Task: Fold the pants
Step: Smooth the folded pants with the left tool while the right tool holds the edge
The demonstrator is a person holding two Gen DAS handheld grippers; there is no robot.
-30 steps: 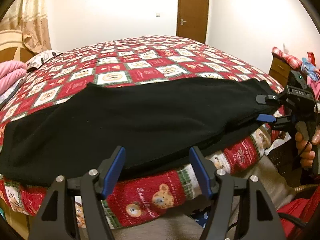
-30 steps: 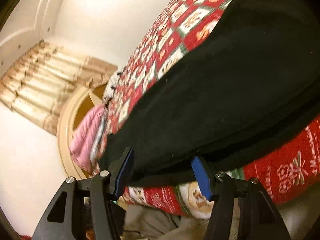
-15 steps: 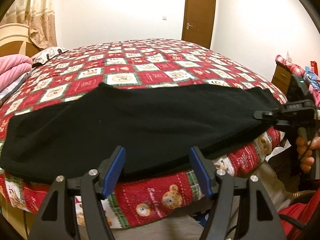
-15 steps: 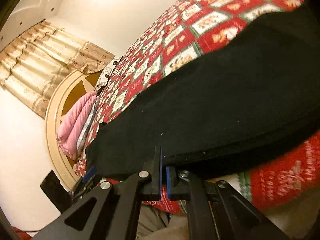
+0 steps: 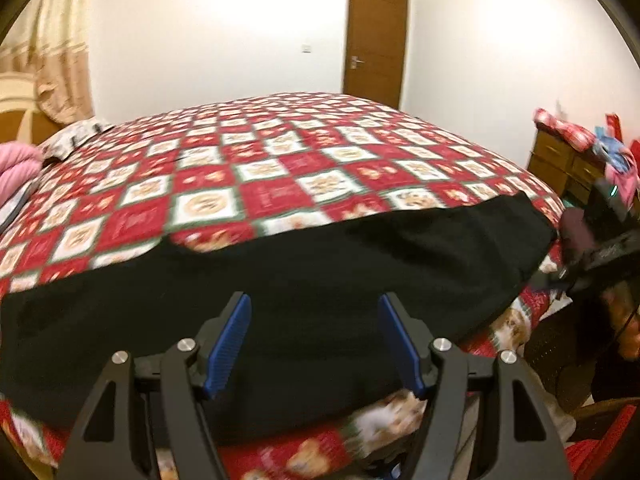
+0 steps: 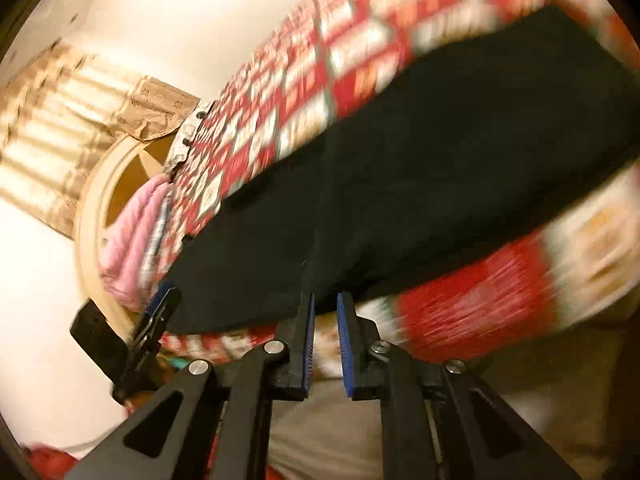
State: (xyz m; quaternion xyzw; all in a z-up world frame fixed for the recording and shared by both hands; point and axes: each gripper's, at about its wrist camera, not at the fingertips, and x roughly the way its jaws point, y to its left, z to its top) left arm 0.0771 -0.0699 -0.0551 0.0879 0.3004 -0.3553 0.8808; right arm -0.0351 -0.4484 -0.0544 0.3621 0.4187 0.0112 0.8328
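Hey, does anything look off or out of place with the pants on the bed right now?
One thing: the black pants lie at the very near edge of the bed, and their front hem droops over the side. The right gripper is opening just below that hem, with nothing visibly pinched. No spills or damage show.

Matt black fleece-like pants (image 5: pixel 320 264) lie beyond the fingers (image 5: pixel 228 340), whose ribbed blue pads sit in smooth black plastic with bright metal rivets. Beneath lies a printed cloth quilt (image 5: pixel 280 160); farther off stands a satin-finished wooden door (image 5: pixel 376 48).
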